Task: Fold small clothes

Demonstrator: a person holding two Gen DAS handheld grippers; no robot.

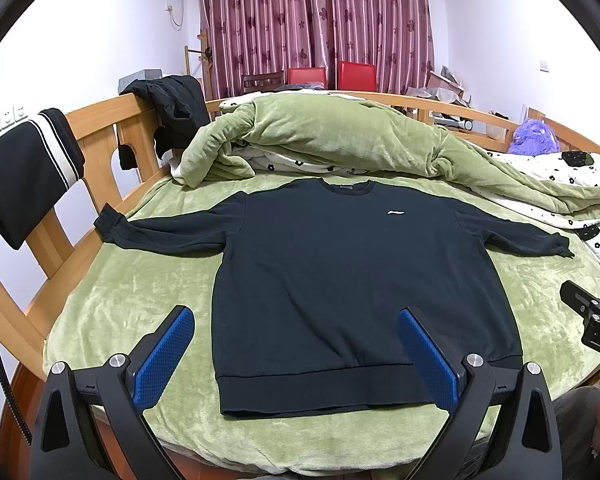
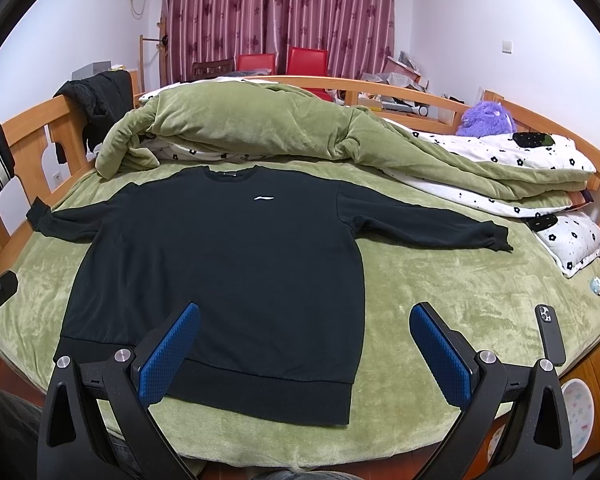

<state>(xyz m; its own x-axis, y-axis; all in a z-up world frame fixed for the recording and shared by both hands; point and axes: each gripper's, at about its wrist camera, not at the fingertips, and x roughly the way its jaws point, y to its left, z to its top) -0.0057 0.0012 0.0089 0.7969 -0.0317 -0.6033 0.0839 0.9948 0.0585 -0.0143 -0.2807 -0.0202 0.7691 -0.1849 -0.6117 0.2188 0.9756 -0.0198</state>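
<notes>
A black long-sleeved sweatshirt (image 1: 340,276) with a small white chest logo lies flat, front up, on the green bed cover (image 1: 132,304), both sleeves spread sideways and its hem nearest me. It also shows in the right wrist view (image 2: 228,272). My left gripper (image 1: 296,320) is open and empty, hovering over the hem, its blue pads (image 1: 168,356) wide apart. My right gripper (image 2: 304,316) is open and empty above the hem's right corner. The right gripper's tip (image 1: 588,308) shows at the left view's right edge.
A bunched green quilt (image 2: 260,124) lies behind the sweatshirt. A flowered white pillow (image 2: 568,240) and purple plush toy (image 2: 484,120) sit at right. A phone (image 2: 550,336) lies near the bed's right front edge. Dark clothes (image 1: 24,176) hang on the wooden bed frame (image 1: 100,148) at left.
</notes>
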